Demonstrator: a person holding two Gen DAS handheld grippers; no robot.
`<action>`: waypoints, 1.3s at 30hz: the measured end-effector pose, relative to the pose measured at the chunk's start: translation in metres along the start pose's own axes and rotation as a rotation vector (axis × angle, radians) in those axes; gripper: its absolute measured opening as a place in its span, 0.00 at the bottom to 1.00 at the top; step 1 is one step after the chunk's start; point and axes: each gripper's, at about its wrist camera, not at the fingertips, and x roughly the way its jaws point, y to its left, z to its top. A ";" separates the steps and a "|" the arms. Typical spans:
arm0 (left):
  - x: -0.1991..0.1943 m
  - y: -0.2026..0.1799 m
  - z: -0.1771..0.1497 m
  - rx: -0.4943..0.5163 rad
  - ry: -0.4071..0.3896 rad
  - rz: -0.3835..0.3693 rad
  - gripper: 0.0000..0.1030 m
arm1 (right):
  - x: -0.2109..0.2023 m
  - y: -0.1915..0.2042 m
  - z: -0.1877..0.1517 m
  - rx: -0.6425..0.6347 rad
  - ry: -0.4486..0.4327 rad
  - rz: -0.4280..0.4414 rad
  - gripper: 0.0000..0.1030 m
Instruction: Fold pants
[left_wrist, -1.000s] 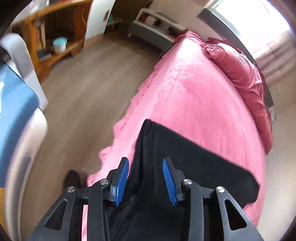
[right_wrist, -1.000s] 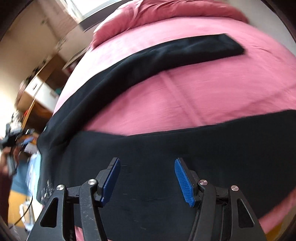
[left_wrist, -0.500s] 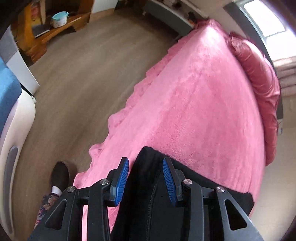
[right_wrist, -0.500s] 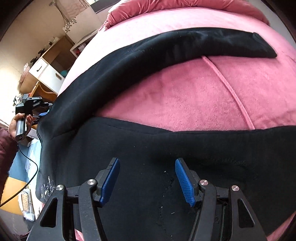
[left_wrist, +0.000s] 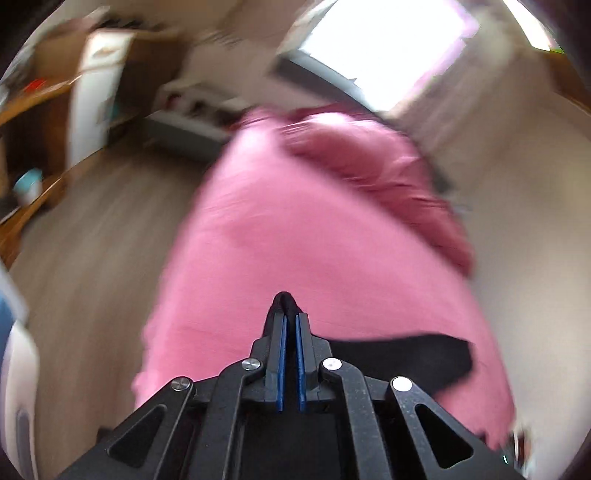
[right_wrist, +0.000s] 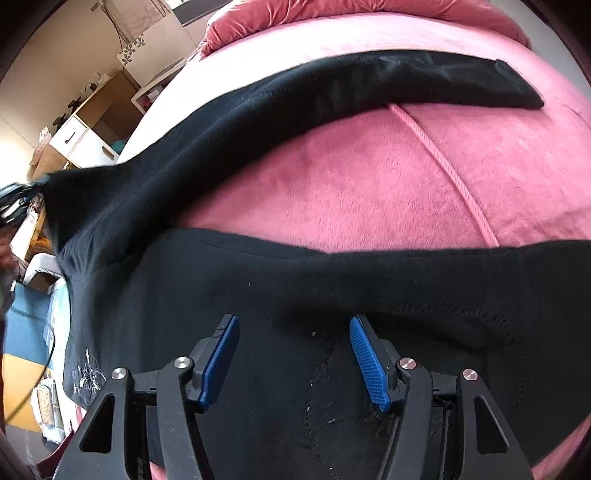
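Black pants (right_wrist: 295, 295) lie spread on a pink bed (right_wrist: 369, 177), one leg (right_wrist: 332, 85) stretching toward the far pillows, the other leg across the near side. My right gripper (right_wrist: 293, 332) is open just above the seat of the pants, holding nothing. In the blurred left wrist view my left gripper (left_wrist: 290, 317) is shut on a black corner of the pants (left_wrist: 284, 299) and holds it lifted above the bed (left_wrist: 295, 240); more black cloth (left_wrist: 424, 354) trails to the right. In the right wrist view that lifted corner (right_wrist: 55, 184) shows at the far left.
A dark pink pillow (left_wrist: 369, 166) lies along the bed's far side under a window. Wood floor (left_wrist: 92, 240) is left of the bed, with wooden shelves (left_wrist: 22, 110) and a low grey cabinet (left_wrist: 184, 129). A white and wood dresser (right_wrist: 85, 133) stands beyond the bed.
My left gripper closed on the pants' corner and lifted it, swinging fast. My right gripper stayed open over the seat of the pants.
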 end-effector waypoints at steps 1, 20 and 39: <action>-0.015 -0.012 -0.009 0.037 -0.010 -0.038 0.04 | -0.006 -0.007 -0.001 0.001 -0.009 0.009 0.61; -0.136 -0.063 -0.177 0.127 0.130 -0.322 0.03 | -0.001 -0.016 0.161 0.249 -0.121 0.270 0.49; -0.064 0.022 -0.018 0.003 0.061 0.094 0.03 | -0.020 -0.024 0.215 0.200 -0.199 0.269 0.09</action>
